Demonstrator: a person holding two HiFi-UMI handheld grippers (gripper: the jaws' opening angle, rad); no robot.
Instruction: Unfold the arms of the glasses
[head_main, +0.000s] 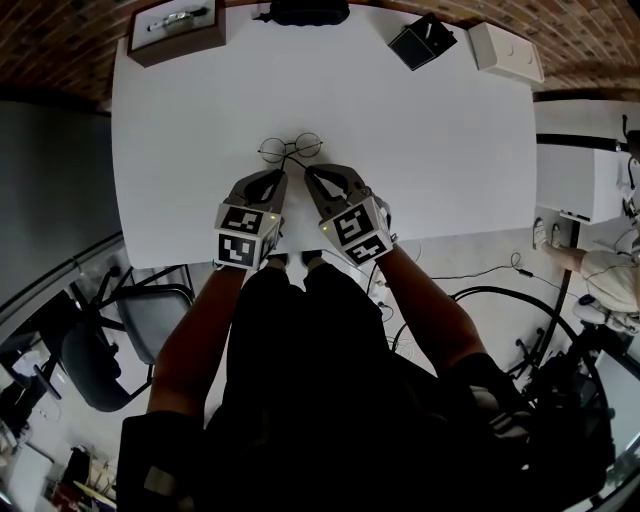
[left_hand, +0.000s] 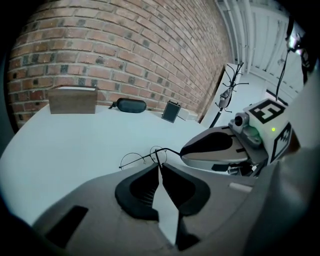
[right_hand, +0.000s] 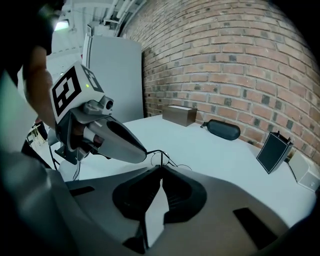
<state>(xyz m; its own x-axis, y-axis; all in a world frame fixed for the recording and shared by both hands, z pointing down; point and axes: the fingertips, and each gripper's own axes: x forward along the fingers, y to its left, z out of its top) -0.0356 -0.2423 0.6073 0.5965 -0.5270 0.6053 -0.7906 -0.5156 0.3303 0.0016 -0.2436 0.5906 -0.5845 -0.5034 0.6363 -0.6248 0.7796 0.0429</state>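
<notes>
1. My left gripper (head_main: 282, 176) is closed almost fully. In the left gripper view its black pads (left_hand: 150, 186) meet at the tips and pinch one thin wire arm of the glasses (head_main: 290, 149).
2. My right gripper (head_main: 310, 172) is closed too. In the right gripper view its jaws come together on the other thin arm, which stands up just at the tips.
3. The glasses have round lenses and a thin dark wire frame. They are over the near middle of the white table (head_main: 450, 150), directly in front of the two gripper tips, with the lenses on the far side from me.
4. I cannot tell if the frame touches the table or hangs just above it.
5. The two grippers are close beside each other and their tips point inward, toward the glasses.
6. At the far edge of the table, well apart from the glasses, there are a wooden box (head_main: 175, 30), a black glasses case (head_main: 310, 12), a small black panel (head_main: 422, 42) which stands tilted, and a white box (head_main: 505, 50).
7. Behind the table is a brick wall (left_hand: 125, 55).
</notes>
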